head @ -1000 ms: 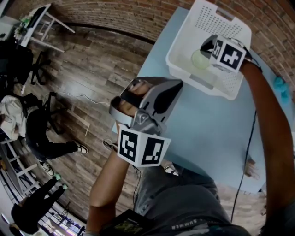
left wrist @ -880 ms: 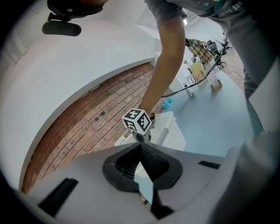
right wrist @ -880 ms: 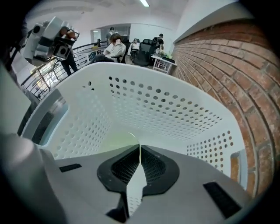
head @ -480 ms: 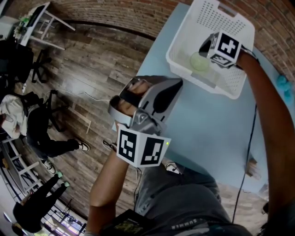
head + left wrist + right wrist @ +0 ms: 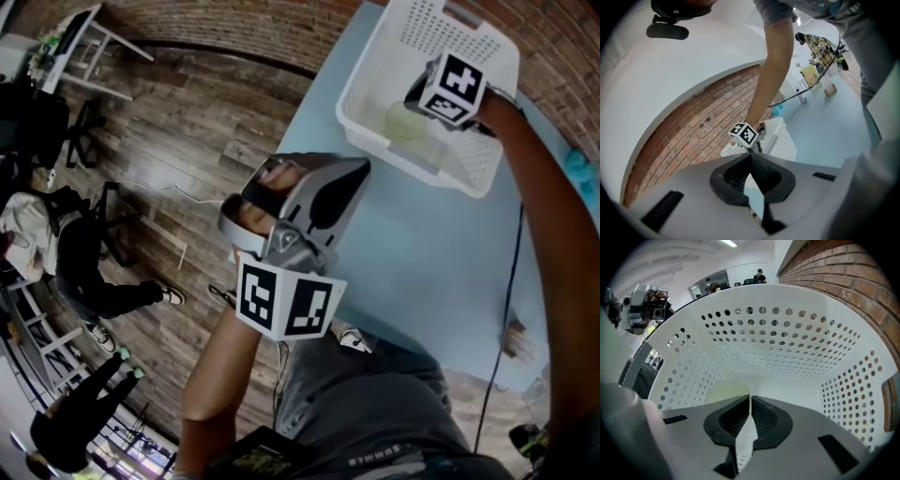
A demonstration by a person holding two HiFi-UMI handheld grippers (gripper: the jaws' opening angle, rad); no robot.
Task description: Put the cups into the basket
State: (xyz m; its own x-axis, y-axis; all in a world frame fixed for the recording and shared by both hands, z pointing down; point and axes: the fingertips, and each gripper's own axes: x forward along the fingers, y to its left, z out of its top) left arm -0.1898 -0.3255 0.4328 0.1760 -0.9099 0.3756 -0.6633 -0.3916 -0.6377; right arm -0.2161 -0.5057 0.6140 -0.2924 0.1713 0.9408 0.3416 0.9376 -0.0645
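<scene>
The right tool points steeply down into the white basket, which stands at the far end of the light blue tabletop. Its jaws are pressed almost together. The thin pale edge caught between them looks to be the wall of the pale green cup, though the tool's own body hides most of the cup in the right gripper view.

A pinch on the rim makes sense here. With one jaw inside the cup and one outside, the cup hangs below the tool and can go deep between the perforated walls without the tool's bulk catching on them. The cup is low inside the basket, toward its left side, so I judge the step in hand to be setting it down. What is left is to spread the jaws once the cup is on the bottom.

The left tool is held near the person, off the tabletop's left edge and above the wooden floor. Its jaws are pressed together on nothing (no cup is near it). It seems parked there to keep the way to the basket free.
</scene>
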